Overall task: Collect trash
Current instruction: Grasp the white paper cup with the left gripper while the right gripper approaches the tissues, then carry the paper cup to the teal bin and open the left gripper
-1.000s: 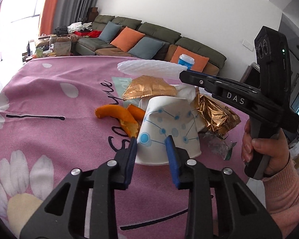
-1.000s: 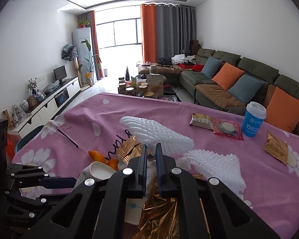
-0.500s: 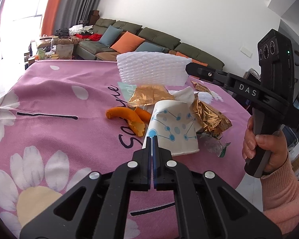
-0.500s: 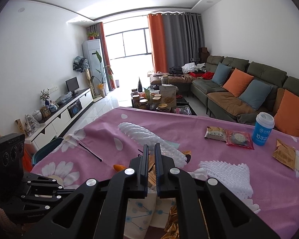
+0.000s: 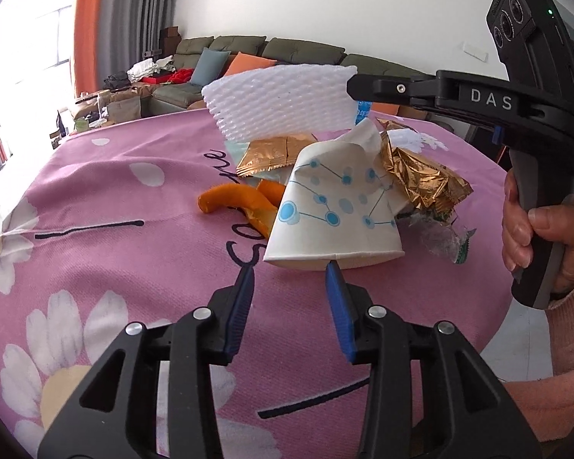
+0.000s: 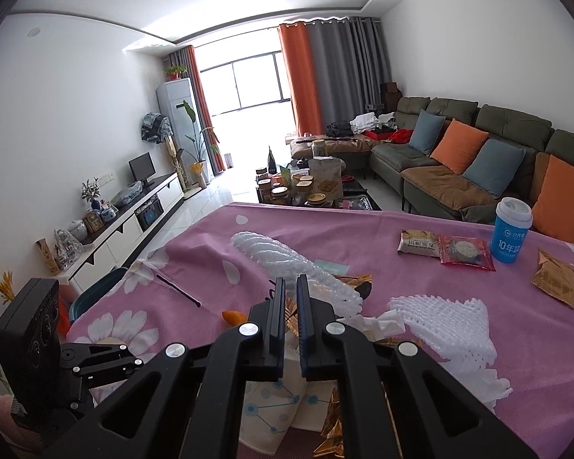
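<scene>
Pink daisy-print tablecloth [image 5: 134,267], green sofa [image 6: 478,160]

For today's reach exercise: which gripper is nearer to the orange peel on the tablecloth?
Left. The left gripper sits low at the paper cup's rim, with the orange peel just beyond it. The right gripper is raised above the pile, clamping the white foam net.

I read "DAS" in white on right gripper [image 5: 350,86] arm. Blue cup [image 6: 511,230]: "10年" legible, rest cut off. Tablecloth [image 5: 95,199] script partly hidden, unreadable. Snack packet [image 6: 419,243] print too small.
</scene>
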`<state>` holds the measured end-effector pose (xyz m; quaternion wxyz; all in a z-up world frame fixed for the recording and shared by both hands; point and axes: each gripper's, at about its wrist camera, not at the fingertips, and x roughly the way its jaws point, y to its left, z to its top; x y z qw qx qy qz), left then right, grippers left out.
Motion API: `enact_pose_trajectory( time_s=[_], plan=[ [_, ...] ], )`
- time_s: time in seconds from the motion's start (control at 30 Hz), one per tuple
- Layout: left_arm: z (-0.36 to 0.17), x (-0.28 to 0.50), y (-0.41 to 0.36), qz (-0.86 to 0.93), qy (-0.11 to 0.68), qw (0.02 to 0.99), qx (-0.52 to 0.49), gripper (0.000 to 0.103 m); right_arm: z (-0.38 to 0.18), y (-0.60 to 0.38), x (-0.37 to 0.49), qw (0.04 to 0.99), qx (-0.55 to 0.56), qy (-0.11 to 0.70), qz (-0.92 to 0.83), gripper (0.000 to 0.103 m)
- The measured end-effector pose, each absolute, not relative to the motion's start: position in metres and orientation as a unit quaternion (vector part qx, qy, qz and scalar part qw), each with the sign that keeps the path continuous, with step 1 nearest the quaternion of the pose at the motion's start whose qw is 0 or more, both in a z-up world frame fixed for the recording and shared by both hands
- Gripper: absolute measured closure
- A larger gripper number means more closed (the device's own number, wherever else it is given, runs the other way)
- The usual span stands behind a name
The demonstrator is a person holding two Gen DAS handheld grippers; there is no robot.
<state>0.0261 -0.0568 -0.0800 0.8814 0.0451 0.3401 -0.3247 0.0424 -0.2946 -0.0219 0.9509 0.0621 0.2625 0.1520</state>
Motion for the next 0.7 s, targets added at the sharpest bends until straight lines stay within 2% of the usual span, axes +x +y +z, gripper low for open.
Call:
enact_pose_trajectory(
  time_s=[0.2,0.27,0.3,0.5,0.53,0.57,0.63,0.7],
  plan=[
    [-0.077,0.033,-0.062,-0.330,0.326,0.885,0.039,0.066,-0.030,-0.293,0.043,0.946,0.065,0.273,0.162,0.098],
    [-0.076,0.033,-0.061,-0.334,0.323,0.885,0.035,0.080,-0.032,-0.293,0.043,0.945,0.067,0.276,0.165,0.098],
    [-0.076,0.034,-0.061,-0.336,0.323,0.884,0.033,0.082,-0.033,-0.292,0.043,0.944,0.068,0.278,0.167,0.098],
    [-0.070,0.032,-0.059,-0.340,0.303,0.890,0.027,0.082,-0.038,-0.288,0.044,0.940,0.069,0.285,0.176,0.098],
    [-0.068,0.032,-0.059,-0.336,0.298,0.893,0.029,0.072,-0.039,-0.286,0.044,0.939,0.067,0.286,0.176,0.098],
    [-0.068,0.033,-0.059,-0.334,0.297,0.894,0.028,0.068,-0.040,-0.286,0.044,0.938,0.067,0.288,0.178,0.098],
    [-0.067,0.036,-0.059,-0.339,0.299,0.892,0.023,0.068,-0.043,-0.283,0.045,0.936,0.065,0.293,0.182,0.098],
    [-0.067,0.037,-0.061,-0.340,0.299,0.891,0.023,0.079,-0.045,-0.281,0.044,0.935,0.063,0.296,0.185,0.098]
  ],
)
